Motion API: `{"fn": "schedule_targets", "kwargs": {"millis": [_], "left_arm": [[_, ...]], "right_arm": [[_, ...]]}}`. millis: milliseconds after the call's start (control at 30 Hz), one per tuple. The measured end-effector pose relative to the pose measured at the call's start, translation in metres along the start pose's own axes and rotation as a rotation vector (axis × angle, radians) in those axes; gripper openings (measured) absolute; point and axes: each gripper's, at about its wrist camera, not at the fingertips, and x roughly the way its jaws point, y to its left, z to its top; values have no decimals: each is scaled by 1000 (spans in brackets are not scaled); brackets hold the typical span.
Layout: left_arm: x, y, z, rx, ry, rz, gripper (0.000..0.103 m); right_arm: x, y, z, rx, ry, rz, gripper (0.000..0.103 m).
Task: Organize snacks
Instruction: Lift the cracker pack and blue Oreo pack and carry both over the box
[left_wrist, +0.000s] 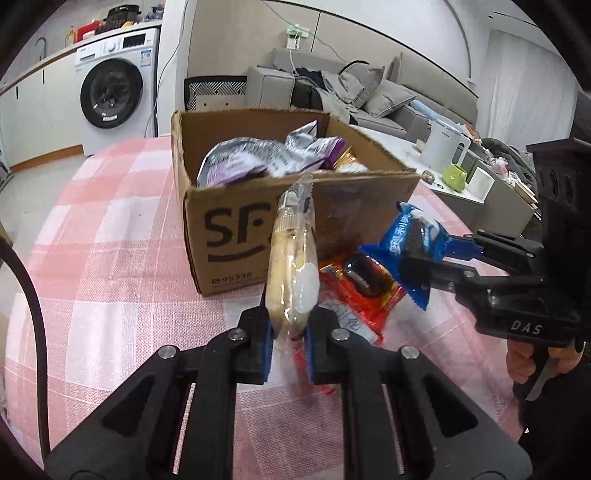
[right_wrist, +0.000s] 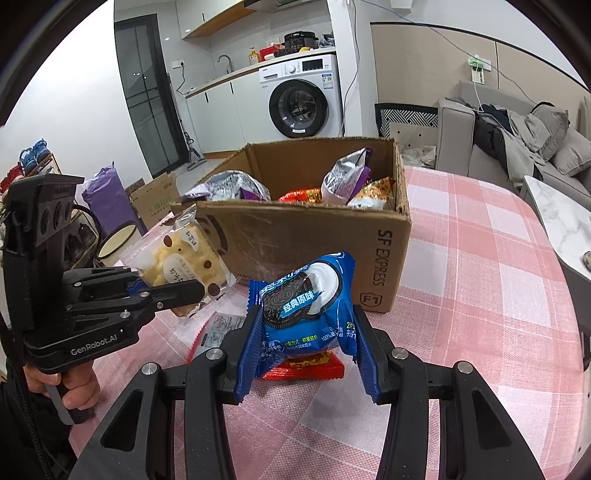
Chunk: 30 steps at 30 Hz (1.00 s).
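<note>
My left gripper (left_wrist: 289, 332) is shut on the bottom edge of a clear-wrapped yellow cake packet (left_wrist: 293, 266), lifted upright in front of the cardboard box (left_wrist: 236, 225). From the right wrist view the same cake packet (right_wrist: 181, 258) hangs in the left gripper (right_wrist: 195, 291) beside the cardboard box (right_wrist: 310, 236). My right gripper (right_wrist: 304, 350) is shut on a blue Oreo packet (right_wrist: 306, 306), held above the table; the Oreo packet (left_wrist: 413, 240) shows at right in the left view. A red snack packet (left_wrist: 362, 288) lies on the tablecloth below. The box holds several purple-silver and orange packets (left_wrist: 258, 158).
The pink checked tablecloth (right_wrist: 480, 258) covers a round table. A flat clear wrapper (right_wrist: 221, 328) lies near the red packet (right_wrist: 306, 369). A white side table with a kettle (left_wrist: 443, 147) stands at right, with a grey sofa (left_wrist: 373, 99) and a washing machine (left_wrist: 114, 88) behind.
</note>
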Motion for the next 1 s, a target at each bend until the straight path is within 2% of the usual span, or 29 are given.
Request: {"fn": "schedule_targets", "kwargs": {"millis": [600,1000], "left_arm": [[-83,-10,19,4,-106,-61,11],[-111,-9,40,0,-146,-61,11]], "right_arm": [[-44,7,15,8,-106,8,47],[-62,7,25,32,-148,12,47]]}}
